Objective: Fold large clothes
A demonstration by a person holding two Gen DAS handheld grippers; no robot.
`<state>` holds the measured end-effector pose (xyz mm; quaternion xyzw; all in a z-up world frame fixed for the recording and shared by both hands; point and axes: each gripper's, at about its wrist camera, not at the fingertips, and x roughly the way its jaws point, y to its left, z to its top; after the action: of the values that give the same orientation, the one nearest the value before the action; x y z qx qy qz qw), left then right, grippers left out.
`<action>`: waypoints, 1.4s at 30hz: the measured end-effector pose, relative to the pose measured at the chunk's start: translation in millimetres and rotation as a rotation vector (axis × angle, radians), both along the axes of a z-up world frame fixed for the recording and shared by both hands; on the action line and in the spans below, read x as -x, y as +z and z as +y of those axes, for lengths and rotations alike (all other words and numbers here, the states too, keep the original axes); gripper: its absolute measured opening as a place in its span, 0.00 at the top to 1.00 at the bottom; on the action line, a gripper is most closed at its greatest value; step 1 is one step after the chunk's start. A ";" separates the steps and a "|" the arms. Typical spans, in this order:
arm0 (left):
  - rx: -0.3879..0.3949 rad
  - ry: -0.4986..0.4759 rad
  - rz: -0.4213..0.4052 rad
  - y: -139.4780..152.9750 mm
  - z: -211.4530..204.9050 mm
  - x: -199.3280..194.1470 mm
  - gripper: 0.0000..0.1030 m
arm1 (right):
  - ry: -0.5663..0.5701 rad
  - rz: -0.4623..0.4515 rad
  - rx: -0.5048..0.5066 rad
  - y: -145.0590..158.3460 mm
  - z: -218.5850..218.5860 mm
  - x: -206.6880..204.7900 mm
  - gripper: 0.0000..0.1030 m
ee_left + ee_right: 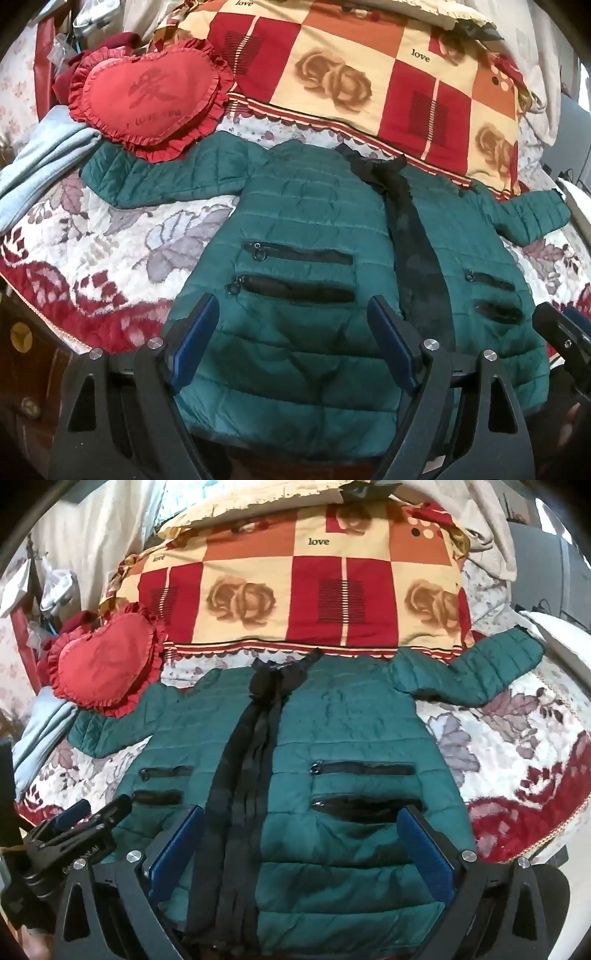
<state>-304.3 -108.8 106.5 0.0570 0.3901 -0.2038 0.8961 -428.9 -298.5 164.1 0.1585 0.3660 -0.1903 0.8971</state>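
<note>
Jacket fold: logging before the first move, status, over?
Left gripper open, right gripper open, both over the hem. Green jacket flat, front up, sleeves spread. Heart pillow overlaps one sleeve.

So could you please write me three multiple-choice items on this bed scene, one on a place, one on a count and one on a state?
1. Where does the red heart cushion lie?
A. On the jacket's hem
B. Partly on the jacket's sleeve, on the left gripper's side
C. On the floor

2. How many zipped pockets show on the green jacket?
A. Two
B. Four
C. Six

3. How do the left gripper and right gripper stand?
A. Both open, gripping nothing
B. Both shut on the hem
C. One open, one shut

Answers: 1 B, the cushion's frill overlaps that sleeve; 2 B, two black zips on each front panel; 3 A, fingers wide apart over the lower jacket.
</note>
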 end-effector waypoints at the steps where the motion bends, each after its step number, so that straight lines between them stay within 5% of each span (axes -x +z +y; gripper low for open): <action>1: 0.003 0.000 0.002 0.0 0.5 0.1 0.20 | -0.001 -0.002 -0.002 -0.4 0.8 -0.1 0.00; 42: -0.003 -0.026 0.023 -5.9 -2.9 5.1 0.20 | 0.021 0.032 0.020 -9.6 6.8 -1.5 0.00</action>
<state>-309.5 -111.7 100.5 0.0610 0.3999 -0.2156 0.8888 -427.3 -291.8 154.4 0.1427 0.3798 -0.1871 0.8947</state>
